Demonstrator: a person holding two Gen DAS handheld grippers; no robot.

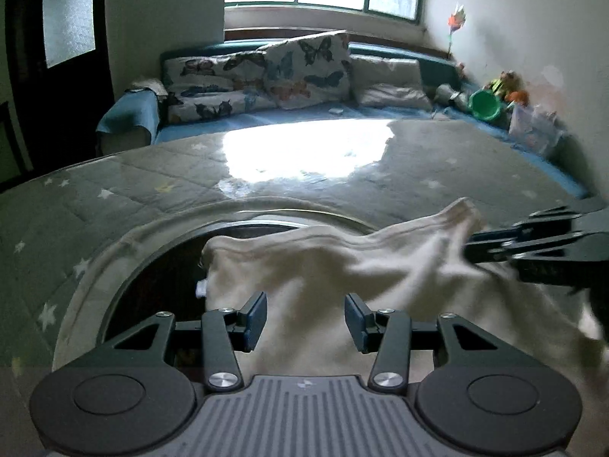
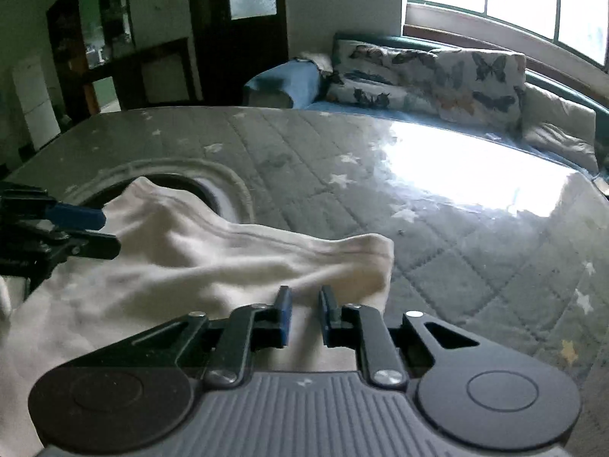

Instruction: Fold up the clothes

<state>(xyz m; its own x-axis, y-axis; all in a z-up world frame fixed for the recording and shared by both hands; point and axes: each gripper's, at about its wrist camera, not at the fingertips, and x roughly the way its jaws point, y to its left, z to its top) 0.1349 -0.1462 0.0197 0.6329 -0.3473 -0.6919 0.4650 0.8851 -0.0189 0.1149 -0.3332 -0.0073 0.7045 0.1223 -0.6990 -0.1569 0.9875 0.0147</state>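
A cream garment (image 1: 342,266) (image 2: 190,251) lies rumpled on the glass-topped table (image 1: 152,190) (image 2: 418,247), partly covering a dark round opening (image 1: 163,278) (image 2: 182,182) in the top. My left gripper (image 1: 304,316) (image 2: 102,232) is open and hovers over the garment's near part, its pads clear of the cloth. My right gripper (image 2: 306,314) (image 1: 472,245) sits at the garment's right corner with its jaws a narrow gap apart. Cloth shows behind that gap, and the pads do not press on it.
A star-patterned quilt lies under the glass. Behind the table is a blue sofa with butterfly cushions (image 1: 266,76) (image 2: 437,72). A green bucket (image 1: 485,104) and toys sit at the far right. A dark cabinet (image 2: 114,57) stands at the left.
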